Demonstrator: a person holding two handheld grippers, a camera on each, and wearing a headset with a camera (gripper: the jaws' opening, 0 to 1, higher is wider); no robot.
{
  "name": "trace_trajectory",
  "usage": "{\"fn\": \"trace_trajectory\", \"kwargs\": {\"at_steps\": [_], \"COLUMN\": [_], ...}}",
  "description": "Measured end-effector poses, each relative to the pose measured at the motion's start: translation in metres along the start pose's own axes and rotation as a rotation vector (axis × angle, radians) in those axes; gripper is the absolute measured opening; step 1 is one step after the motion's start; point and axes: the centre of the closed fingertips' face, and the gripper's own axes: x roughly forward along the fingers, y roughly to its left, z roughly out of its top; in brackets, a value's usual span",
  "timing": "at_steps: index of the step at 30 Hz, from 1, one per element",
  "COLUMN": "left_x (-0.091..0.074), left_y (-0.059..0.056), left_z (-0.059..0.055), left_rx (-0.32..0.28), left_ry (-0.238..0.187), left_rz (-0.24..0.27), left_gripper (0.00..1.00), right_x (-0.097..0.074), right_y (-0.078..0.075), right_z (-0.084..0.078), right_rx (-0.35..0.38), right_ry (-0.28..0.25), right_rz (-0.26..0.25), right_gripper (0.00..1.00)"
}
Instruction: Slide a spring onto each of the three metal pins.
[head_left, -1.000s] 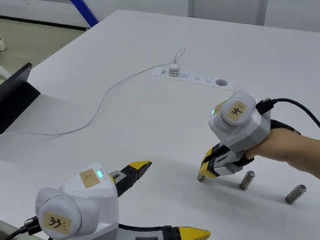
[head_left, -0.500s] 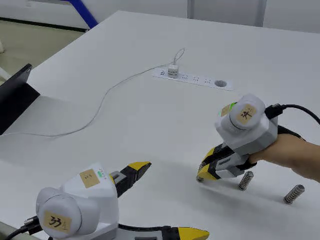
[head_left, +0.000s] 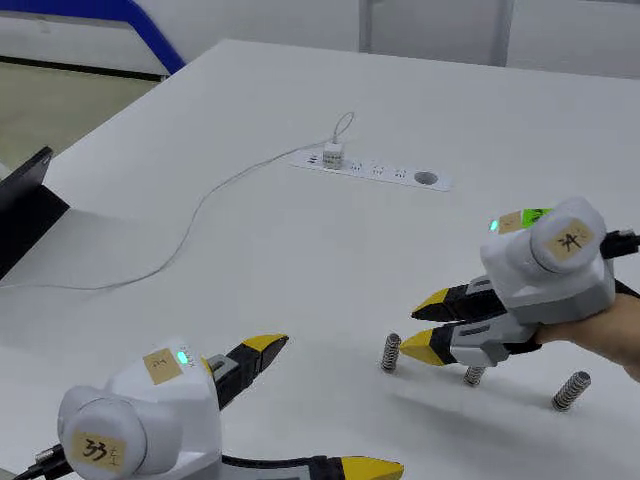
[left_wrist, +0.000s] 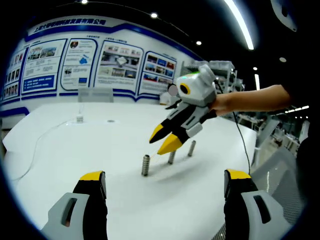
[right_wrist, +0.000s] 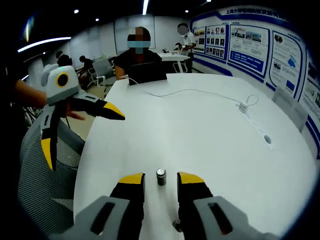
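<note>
Three small metal springs stand on the white table (head_left: 300, 260): one at the left (head_left: 390, 352), one in the middle (head_left: 473, 375), one leaning at the right (head_left: 570, 390). My right gripper (head_left: 428, 323) hovers just right of the left spring, jaws slightly apart, open, holding nothing. In the right gripper view that spring (right_wrist: 160, 176) stands just past the yellow fingertips (right_wrist: 132, 178). My left gripper (head_left: 318, 405) rests at the near left, wide open and holding nothing. The left gripper view has the three springs (left_wrist: 145, 165) in a row below the right gripper (left_wrist: 163, 139).
A white power strip (head_left: 370, 170) with a plugged charger lies at the back, its cable (head_left: 200, 205) trailing left. A dark flat device (head_left: 25, 210) sits at the left edge. In the right gripper view a person (right_wrist: 140, 55) sits beyond the table's far end.
My right gripper has lifted and drawn back to the right off the left spring, its jaws now parted; that spring stands free. The left gripper stays put. The head camera shifted.
</note>
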Motion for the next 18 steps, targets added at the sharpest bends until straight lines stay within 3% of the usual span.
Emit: {"fn": "trace_trajectory", "kwargs": {"at_steps": [5, 11, 14, 18], "left_x": [0.001, 0.001, 0.001, 0.001], "left_y": [0.000, 0.000, 0.000, -0.003], "left_z": [-0.002, -0.001, -0.002, -0.001], "left_rx": [0.004, -0.004, -0.005, 0.008], "left_ry": [0.011, 0.005, 0.009, 0.008], "left_rz": [-0.002, 0.000, -0.003, -0.007], "left_gripper": [1.00, 1.00, 1.00, 1.00], "right_x": [-0.021, -0.052, -0.066, -0.083], "right_y": [-0.001, -0.015, -0.022, -0.022], "right_z": [-0.001, -0.002, -0.013, -0.021], "right_rx": [0.044, 0.109, 0.129, 0.161], "right_ry": [-0.071, -0.179, -0.207, -0.251], "right_rz": [-0.033, -0.144, -0.194, -0.235], "right_gripper": [0.33, 0.41, 0.50, 0.53]}}
